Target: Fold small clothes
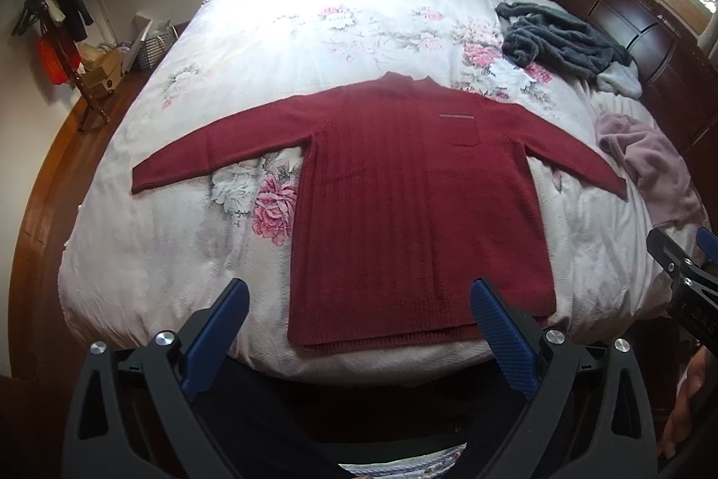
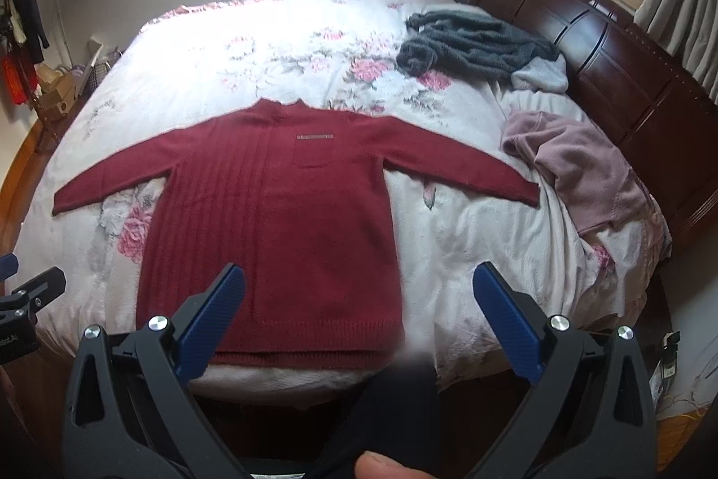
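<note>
Floral bed [image 1: 188, 245]: red sweater [image 1: 417, 209] flat; left tool [image 1: 359, 299], right tool [image 2: 359, 290] spread.

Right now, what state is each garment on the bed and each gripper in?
Dark red knit sweater: spread flat, front up, both sleeves out, unfolded.
Grey fleece garment: crumpled heap near the headboard.
Pink soft garment: rumpled, unfolded, beside the sweater's sleeve end.
Left gripper: open, empty, near the hem.
Right gripper: open, empty, near the hem.
</note>
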`<state>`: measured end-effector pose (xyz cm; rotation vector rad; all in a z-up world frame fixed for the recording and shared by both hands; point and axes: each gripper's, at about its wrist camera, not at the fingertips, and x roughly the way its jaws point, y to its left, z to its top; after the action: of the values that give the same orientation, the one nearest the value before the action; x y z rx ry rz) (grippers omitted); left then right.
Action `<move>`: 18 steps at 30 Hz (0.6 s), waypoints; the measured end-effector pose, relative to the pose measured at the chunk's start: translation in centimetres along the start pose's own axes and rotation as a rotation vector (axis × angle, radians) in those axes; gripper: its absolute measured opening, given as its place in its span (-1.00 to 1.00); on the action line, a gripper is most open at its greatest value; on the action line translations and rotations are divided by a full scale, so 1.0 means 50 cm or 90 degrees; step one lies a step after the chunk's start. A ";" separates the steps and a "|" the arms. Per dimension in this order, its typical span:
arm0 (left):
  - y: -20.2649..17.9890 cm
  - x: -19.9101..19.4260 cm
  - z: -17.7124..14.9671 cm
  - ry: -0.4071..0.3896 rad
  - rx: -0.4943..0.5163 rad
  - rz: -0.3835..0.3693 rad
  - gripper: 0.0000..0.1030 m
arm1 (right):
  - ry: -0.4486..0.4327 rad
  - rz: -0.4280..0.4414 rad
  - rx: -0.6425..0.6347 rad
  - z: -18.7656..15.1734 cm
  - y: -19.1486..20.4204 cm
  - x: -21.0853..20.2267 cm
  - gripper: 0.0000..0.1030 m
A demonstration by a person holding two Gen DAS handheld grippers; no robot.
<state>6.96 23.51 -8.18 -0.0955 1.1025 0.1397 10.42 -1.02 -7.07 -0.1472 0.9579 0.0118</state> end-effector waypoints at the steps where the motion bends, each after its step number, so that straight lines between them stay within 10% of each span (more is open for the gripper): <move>1: -0.001 0.006 0.002 0.004 0.002 0.001 0.92 | 0.010 0.001 -0.002 0.002 0.000 0.012 0.95; 18: -0.075 0.185 0.071 0.087 0.053 0.010 0.92 | 0.120 0.084 0.033 0.033 -0.030 0.238 0.95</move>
<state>14.81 20.94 -14.82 -0.0228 1.2437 0.1021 18.74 -2.93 -15.68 -0.0379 1.1542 0.0953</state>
